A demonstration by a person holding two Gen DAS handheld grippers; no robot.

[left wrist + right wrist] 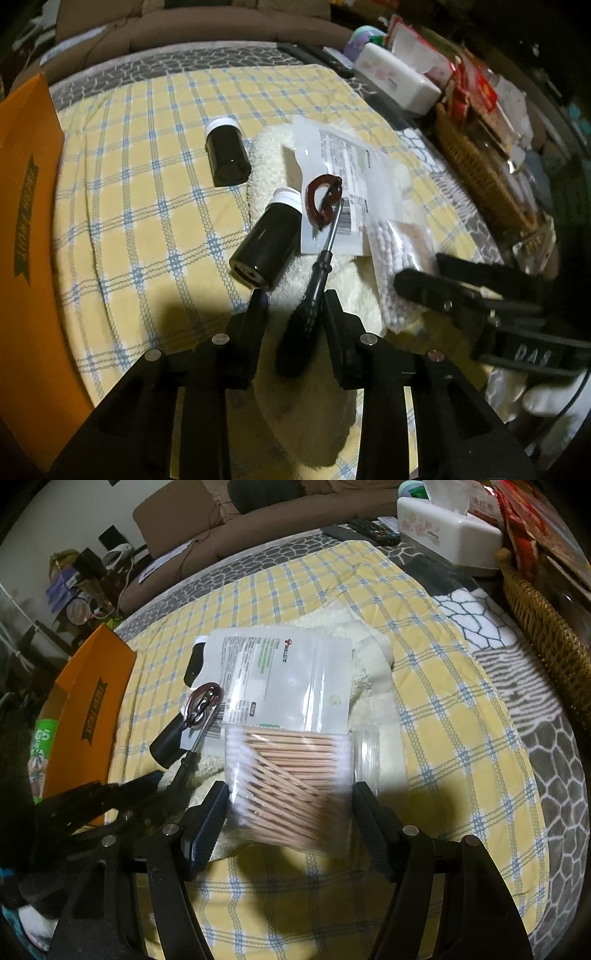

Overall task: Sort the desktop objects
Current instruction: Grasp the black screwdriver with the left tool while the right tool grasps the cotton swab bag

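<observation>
My left gripper [295,299] is open around the black handle of a small screwdriver [314,288] that lies on a cream towel [332,280]; its tip touches a dark red hair clip [325,201] on a white pouch [340,162]. Two black bottles with white caps lie nearby, one beside the screwdriver [267,240], one further off [225,153]. My right gripper [291,794] is open astride a clear bag of cotton swabs [291,764], not touching it. The pouch [288,672], clip [203,701] and left gripper [110,797] show in the right wrist view.
A yellow checked cloth [147,221] covers the table. An orange cardboard box [26,221] stands at the left. A white tissue box [447,531], remote controls [373,530] and a wicker basket [546,627] with packets sit at the back right.
</observation>
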